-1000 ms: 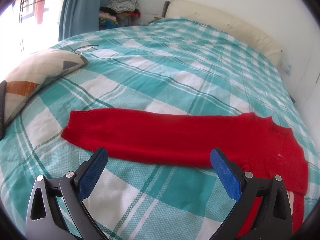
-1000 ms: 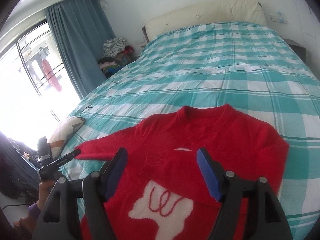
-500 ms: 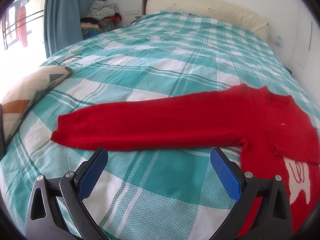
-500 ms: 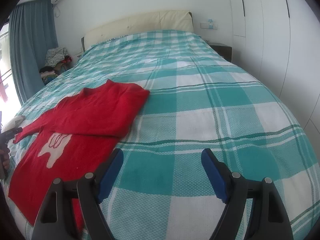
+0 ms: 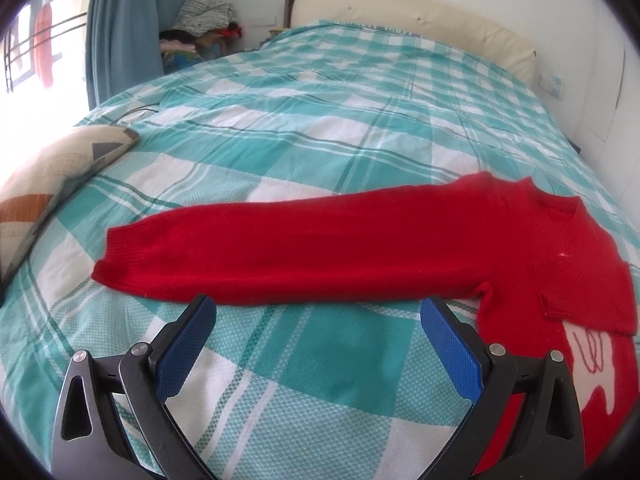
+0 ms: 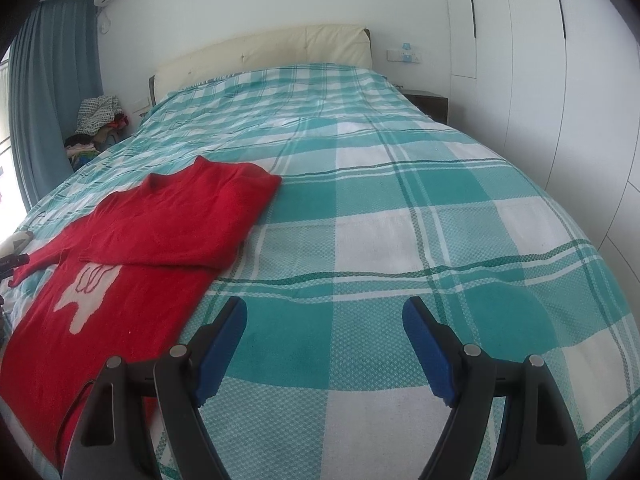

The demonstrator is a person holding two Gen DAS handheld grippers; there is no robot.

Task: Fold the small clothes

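Note:
A red knit sweater (image 5: 360, 240) with a white animal motif (image 6: 90, 292) lies flat on the bed. One sleeve is folded across the chest (image 6: 180, 224); the other sleeve stretches out to the left, ending in a cuff (image 5: 116, 256). My left gripper (image 5: 318, 312) is open and empty, just in front of the stretched sleeve. My right gripper (image 6: 324, 312) is open and empty, over bare bedspread to the right of the sweater (image 6: 132, 280). The other gripper's tip shows at the far left edge (image 6: 12, 262) in the right wrist view.
The bed has a teal and white checked cover (image 6: 400, 200) and a cream headboard (image 6: 264, 52). A patterned cushion (image 5: 56, 172) lies at the left edge. A pile of clothes (image 5: 200, 28) sits by the blue curtain (image 5: 148, 20). White wardrobe doors (image 6: 560, 80) stand on the right.
My right gripper has drawn away from over the sweater to the right, over bare bedspread. My left gripper's view has shifted slightly along the stretched sleeve. Both stay open.

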